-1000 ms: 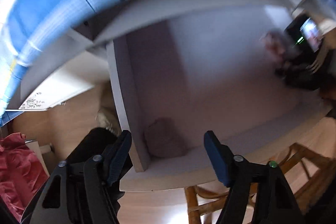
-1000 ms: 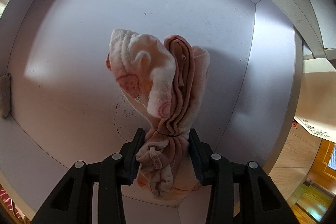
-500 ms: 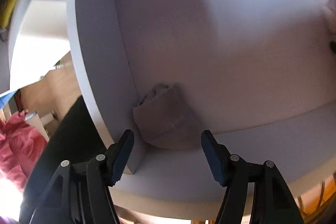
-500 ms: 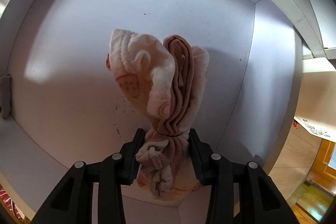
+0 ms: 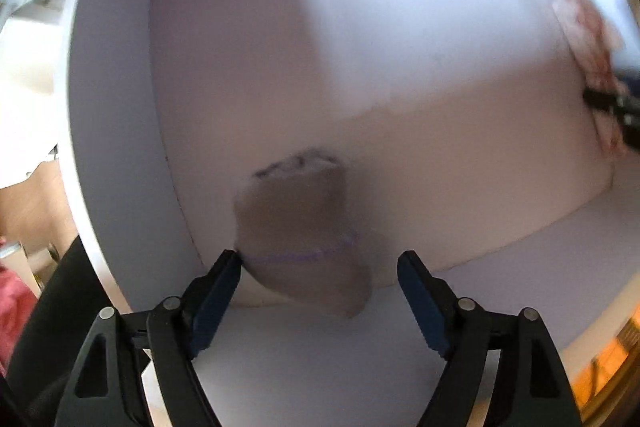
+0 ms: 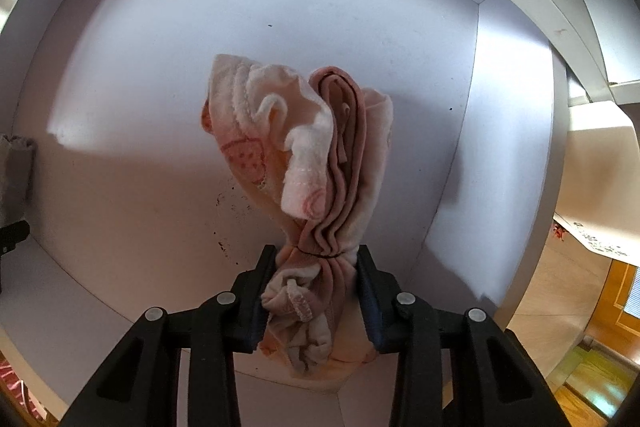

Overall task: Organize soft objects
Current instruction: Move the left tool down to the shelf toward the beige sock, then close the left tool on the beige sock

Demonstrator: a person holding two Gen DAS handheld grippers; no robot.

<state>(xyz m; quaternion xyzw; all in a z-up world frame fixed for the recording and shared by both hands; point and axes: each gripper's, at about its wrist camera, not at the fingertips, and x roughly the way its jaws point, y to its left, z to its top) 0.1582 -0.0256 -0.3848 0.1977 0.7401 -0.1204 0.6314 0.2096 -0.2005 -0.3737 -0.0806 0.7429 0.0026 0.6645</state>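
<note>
White shelf wall (image 5: 120, 163) beside grey sock (image 5: 298, 227), before left claw (image 5: 320, 291).

Inside the white shelf compartment (image 5: 400, 75), bare floor and back wall lie open between the beige folded cloth (image 5: 300, 227) near the left wall and the pink bundle (image 6: 308, 163). The left side panel (image 5: 116, 147) bounds the cloth's side; the right wall (image 6: 516, 147) closes the other.

Left claw (image 5: 320, 267) spread wide and level; right claw (image 6: 316, 267) clamped tight, fingers pointing forward.
</note>
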